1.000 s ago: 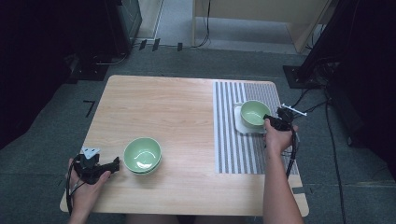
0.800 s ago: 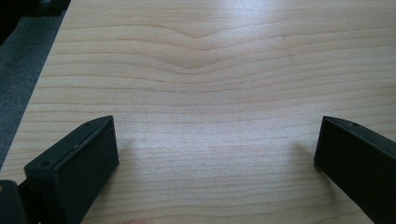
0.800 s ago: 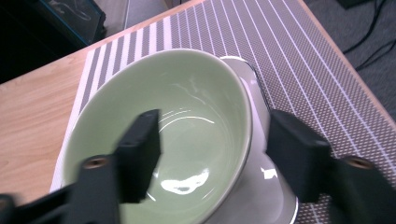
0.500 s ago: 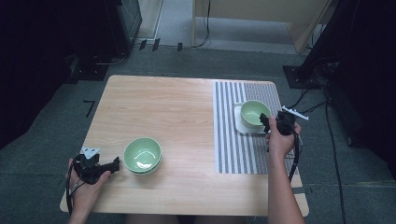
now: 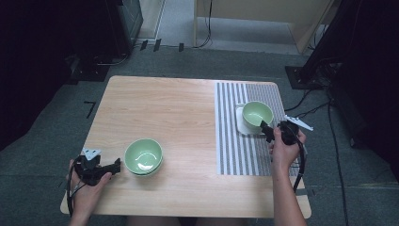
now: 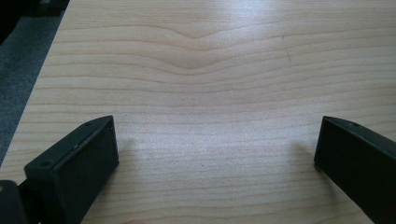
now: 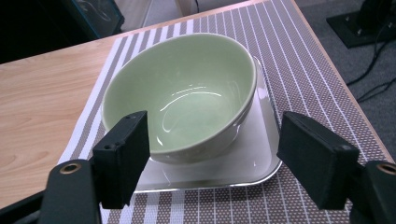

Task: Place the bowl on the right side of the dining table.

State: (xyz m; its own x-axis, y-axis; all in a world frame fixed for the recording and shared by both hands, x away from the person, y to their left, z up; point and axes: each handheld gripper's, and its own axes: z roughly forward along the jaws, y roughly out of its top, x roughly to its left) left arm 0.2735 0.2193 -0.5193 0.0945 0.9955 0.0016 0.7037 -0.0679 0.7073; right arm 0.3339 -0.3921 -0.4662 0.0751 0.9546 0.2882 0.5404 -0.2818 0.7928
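Bowl on plate: green bowl (image 7: pixel 187 93), glossy, round, empty, sits on white square plate (image 7: pixel 252 163) at the table's three o'clock.
Mat: striped woven mat (image 7: pixel 308 84) under the plate.
My right gripper (image 7: pixel 212 158): jaws just opened, spread apart, bowl's near side between them, untouched.
My left gripper (image 6: pixel 215 154): open over bare wood table (image 6: pixel 196 70).
Second bowl (image 5: pixel 143 155): green, at seven o'clock; base hard to make out.

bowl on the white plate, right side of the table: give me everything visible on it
The green bowl is pale green, glossy, ceramic by the look, round and deep, empty, with glare on its inner wall. It sits upright on a white square plate with rounded corners, which lies on the striped placemat at the table's right. The right gripper is close in front, jaws wide apart and clear of the rim; they have just been opening. Nothing else touches it.
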